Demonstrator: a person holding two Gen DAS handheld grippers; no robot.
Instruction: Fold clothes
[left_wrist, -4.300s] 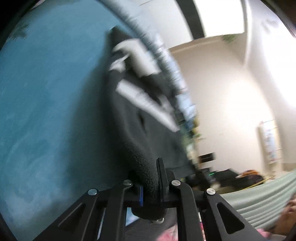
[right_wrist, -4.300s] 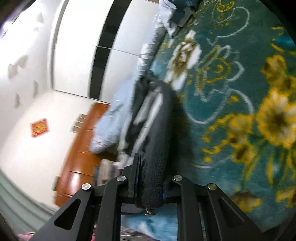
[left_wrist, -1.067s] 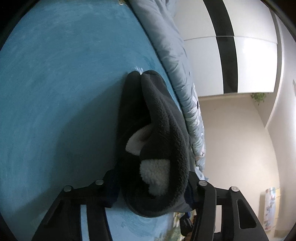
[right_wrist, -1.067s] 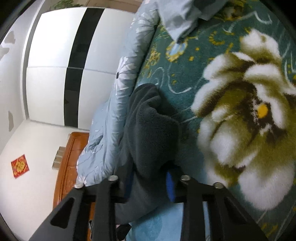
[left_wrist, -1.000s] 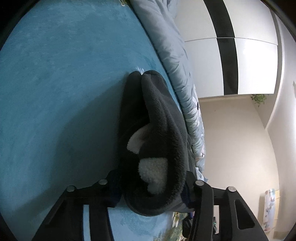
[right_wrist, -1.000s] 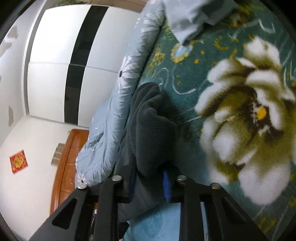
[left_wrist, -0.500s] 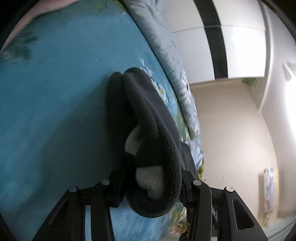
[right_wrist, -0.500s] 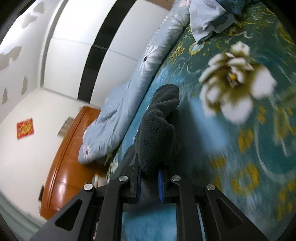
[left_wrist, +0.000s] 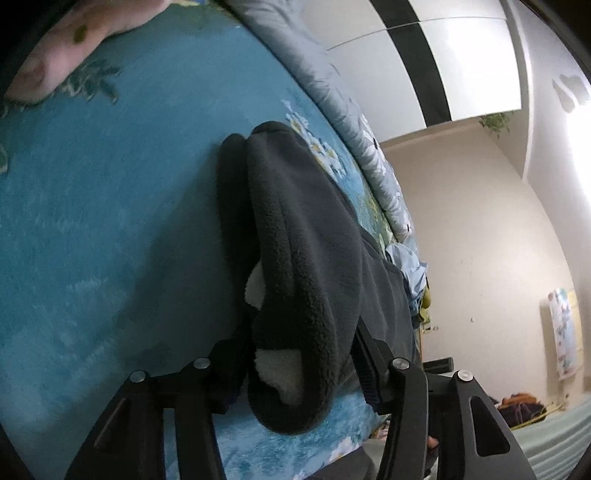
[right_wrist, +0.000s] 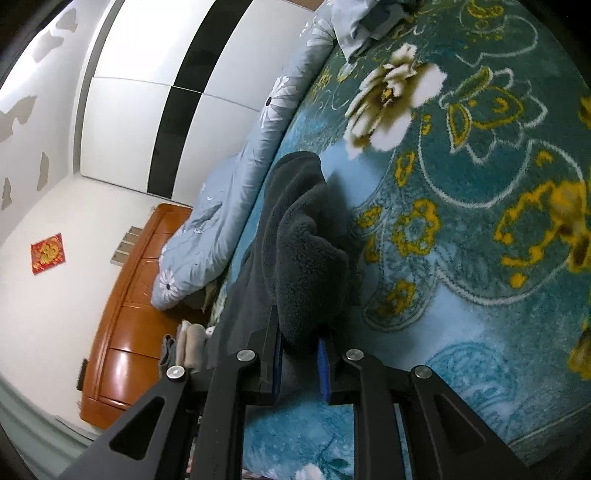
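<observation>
A dark grey fleece garment (left_wrist: 295, 258) with white fleece patches lies folded into a thick bundle on the teal flowered blanket (left_wrist: 92, 221). My left gripper (left_wrist: 295, 373) stands with its jaws wide around one end of the bundle, which fills the gap between them. In the right wrist view the same grey fleece (right_wrist: 306, 251) runs away from my right gripper (right_wrist: 299, 354), whose jaws clamp its other end over the blanket (right_wrist: 461, 221).
A light blue flowered duvet (right_wrist: 229, 206) lies bunched along the bed's far side, with a light blue cloth (right_wrist: 354, 22) beyond. A wooden headboard (right_wrist: 125, 314) and white and black wardrobe doors (right_wrist: 155, 85) stand behind. A pink cloth (left_wrist: 74, 40) lies at the blanket's far left.
Both grippers have lifted and tilted, so more of the room and blanket shows. The fleece bundle stays between the jaws of both. The right jaws look narrower than one second ago.
</observation>
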